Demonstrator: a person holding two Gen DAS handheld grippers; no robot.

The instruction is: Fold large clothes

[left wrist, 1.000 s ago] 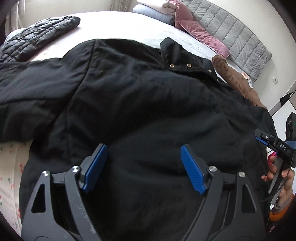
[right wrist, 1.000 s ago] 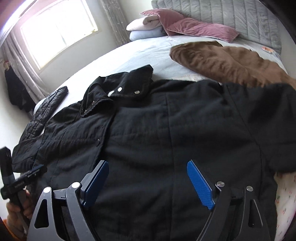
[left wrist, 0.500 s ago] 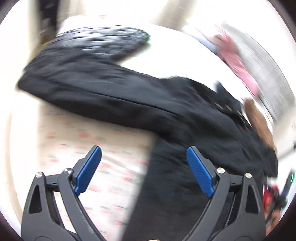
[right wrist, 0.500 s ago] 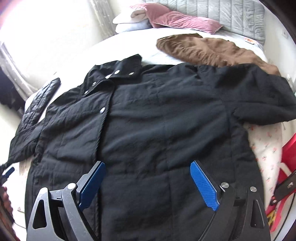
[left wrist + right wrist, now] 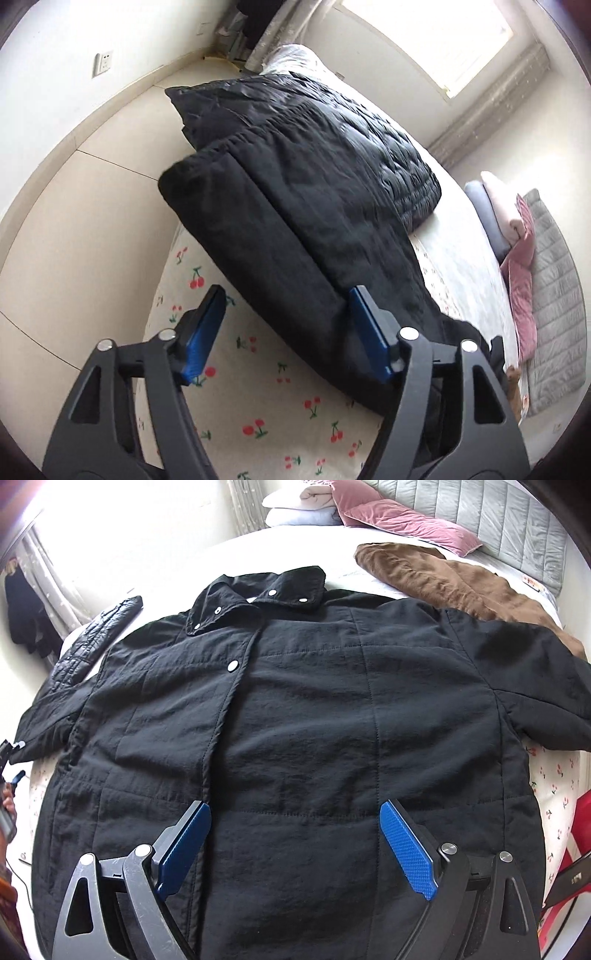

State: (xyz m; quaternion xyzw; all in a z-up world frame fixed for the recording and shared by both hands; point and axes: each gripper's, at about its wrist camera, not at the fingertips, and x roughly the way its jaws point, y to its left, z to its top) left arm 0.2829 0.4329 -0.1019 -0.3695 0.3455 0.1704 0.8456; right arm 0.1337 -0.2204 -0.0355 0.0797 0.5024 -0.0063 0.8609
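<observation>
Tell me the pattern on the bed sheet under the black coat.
White bed sheet printed with small red cherries on green stems, clearest in the left wrist view.

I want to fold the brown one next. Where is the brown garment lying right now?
In the right wrist view the brown garment lies at upper right on the bed, just beyond the black coat's shoulder and below the pink pillow.

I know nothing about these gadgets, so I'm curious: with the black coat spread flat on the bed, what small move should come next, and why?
Probably bring the left gripper, whose jaws are closing, onto the sleeve and pinch it. The coat lies flat and buttoned with that sleeve stretched out sideways, and nothing is gripped yet; the right gripper hovers open.
</observation>
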